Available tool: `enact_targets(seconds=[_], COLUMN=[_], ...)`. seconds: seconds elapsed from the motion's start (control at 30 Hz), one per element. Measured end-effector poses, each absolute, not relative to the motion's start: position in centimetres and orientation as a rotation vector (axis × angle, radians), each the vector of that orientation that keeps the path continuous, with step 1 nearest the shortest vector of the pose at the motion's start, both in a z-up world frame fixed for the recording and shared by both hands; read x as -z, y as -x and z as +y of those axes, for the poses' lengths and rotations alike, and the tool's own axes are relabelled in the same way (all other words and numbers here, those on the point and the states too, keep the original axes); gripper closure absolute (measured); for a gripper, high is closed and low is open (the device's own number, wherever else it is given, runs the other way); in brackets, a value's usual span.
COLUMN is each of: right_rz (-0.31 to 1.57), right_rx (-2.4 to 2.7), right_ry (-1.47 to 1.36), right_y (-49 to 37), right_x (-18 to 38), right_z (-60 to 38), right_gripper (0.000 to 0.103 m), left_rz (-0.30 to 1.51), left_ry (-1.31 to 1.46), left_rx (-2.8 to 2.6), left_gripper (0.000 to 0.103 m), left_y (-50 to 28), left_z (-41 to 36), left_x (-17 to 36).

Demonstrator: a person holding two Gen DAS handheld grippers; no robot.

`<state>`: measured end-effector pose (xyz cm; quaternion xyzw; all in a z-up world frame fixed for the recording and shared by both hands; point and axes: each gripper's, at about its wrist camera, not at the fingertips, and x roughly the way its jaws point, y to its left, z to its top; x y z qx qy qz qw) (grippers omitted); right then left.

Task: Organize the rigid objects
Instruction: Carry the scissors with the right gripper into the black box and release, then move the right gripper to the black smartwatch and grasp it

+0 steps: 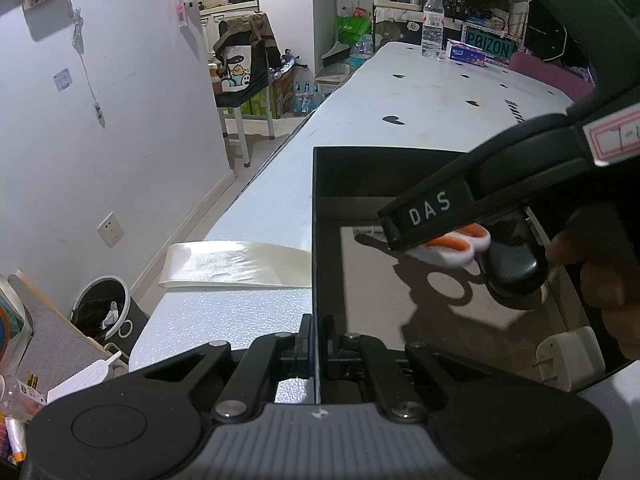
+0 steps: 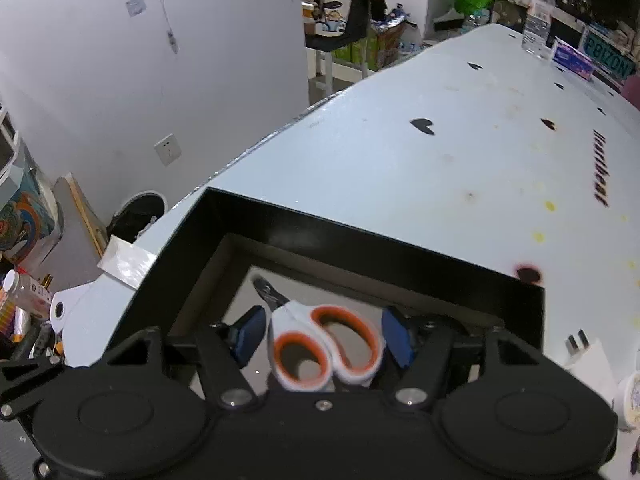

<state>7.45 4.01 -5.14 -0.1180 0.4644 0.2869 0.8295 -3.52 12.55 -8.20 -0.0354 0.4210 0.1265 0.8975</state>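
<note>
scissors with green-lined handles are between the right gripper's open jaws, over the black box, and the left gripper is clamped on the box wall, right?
One detail is off: the handle lining is orange, not green, as the right wrist view shows. The scissors do sit between the open jaws of the right gripper, pads clear of them, over the black box. The left gripper is shut on the box wall.

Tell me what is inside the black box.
Inside the black box: orange-handled scissors between the right gripper's open fingers, and a pale liner on the floor. The gripper covers the near floor, so anything there is hidden.
</note>
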Motion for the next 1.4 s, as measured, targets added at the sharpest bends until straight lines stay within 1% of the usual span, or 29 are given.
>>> enact_targets(seconds=[0.3, 0.6, 0.93, 1.03, 1.1, 1.17, 1.23, 1.4], right_rz=[0.961, 0.904, 0.876, 0.856, 0.837, 0.824, 0.823, 0.823], right_rx=[-0.617, -0.605, -0.577, -0.560, -0.550, -0.546, -0.541, -0.524], right_ry=[0.149, 0.153, 0.118, 0.098, 0.079, 0.064, 0.061, 0.087], right_y=[-5.5, -2.5, -0.1, 0.4, 0.7, 1.0, 1.2, 1.5], right_x=[1.9, 0.0, 0.3, 0.2, 0.2, 0.2, 0.4, 0.9], right_z=[-0.7, -4.5, -7.8, -8.5, -8.9, -9.2, -9.3, -9.2], right_gripper=[0.023, 0.023, 0.017, 0.013, 0.006, 0.006, 0.003, 0.003], left_rz=[0.872, 0.872, 0.873, 0.873, 0.873, 0.873, 0.873, 0.874], left_ry=[0.077, 0.076, 0.077, 0.077, 0.078, 0.081, 0.084, 0.088], left_rx=[-0.263, -0.264, -0.266, -0.266, -0.266, -0.266, -0.267, -0.268], left_gripper=[0.101, 0.101, 0.101, 0.101, 0.101, 0.101, 0.101, 0.102], left_y=[3.5, 3.6, 3.6, 3.6, 3.6, 3.7, 3.7, 3.8], left_z=[12.5, 12.6, 12.7, 12.7, 12.7, 12.8, 12.9, 13.0], left_x=[8.1, 8.1, 8.1, 8.1, 8.1, 8.2, 8.2, 8.1])
